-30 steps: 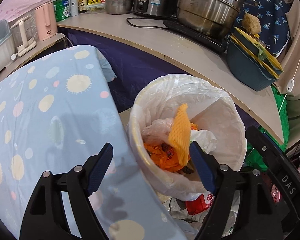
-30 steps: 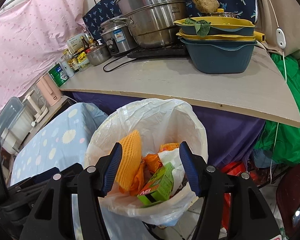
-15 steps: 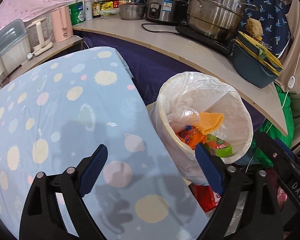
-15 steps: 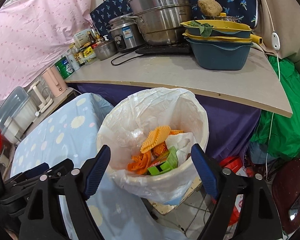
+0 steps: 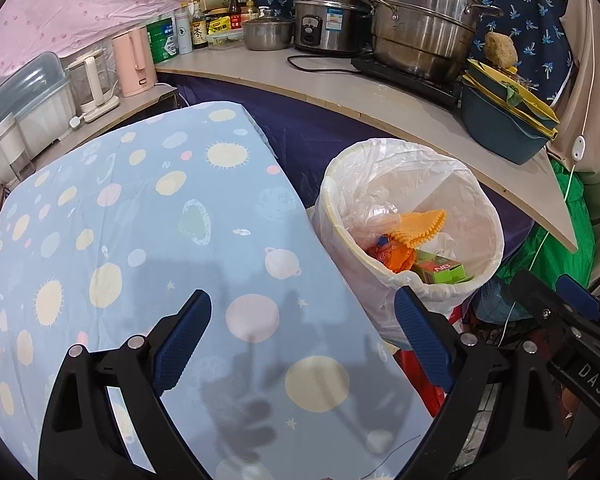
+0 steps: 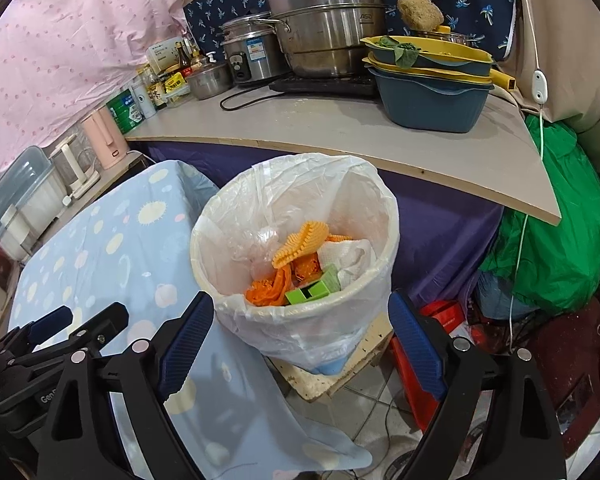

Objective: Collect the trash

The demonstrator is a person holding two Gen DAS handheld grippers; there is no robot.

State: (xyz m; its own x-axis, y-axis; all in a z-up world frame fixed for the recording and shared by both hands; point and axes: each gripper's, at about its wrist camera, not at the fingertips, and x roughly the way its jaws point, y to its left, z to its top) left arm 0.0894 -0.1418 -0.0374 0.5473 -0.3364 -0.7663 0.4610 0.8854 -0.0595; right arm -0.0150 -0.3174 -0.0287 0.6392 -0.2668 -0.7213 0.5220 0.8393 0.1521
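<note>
A white-lined trash bin [image 5: 360,280] [image 6: 300,314] stands beside the table's right edge. Inside lie an orange ridged piece [image 5: 420,222] [image 6: 300,240], a green carton [image 5: 440,272] [image 6: 312,290], orange wrappers and white paper. My left gripper [image 5: 302,296] hovers over the blue spotted tablecloth [image 5: 120,220], left of the bin; its jaws are opening with nothing between them. My right gripper [image 6: 300,298] hangs in front of the bin, back from its near rim. Its jaws are opening too, and they hold nothing.
A curved counter [image 6: 340,132] behind the bin carries steel pots [image 6: 324,40], a rice cooker, bottles and stacked blue and yellow basins [image 6: 428,96]. A green bag [image 6: 548,240] and red items [image 6: 440,316] sit on the floor to the right. A pink kettle [image 5: 134,60] stands at the back left.
Both grippers have drawn back from over the bin and their jaws have widened. The orange piece and the green carton, earlier between the fingers, now lie in the bin.
</note>
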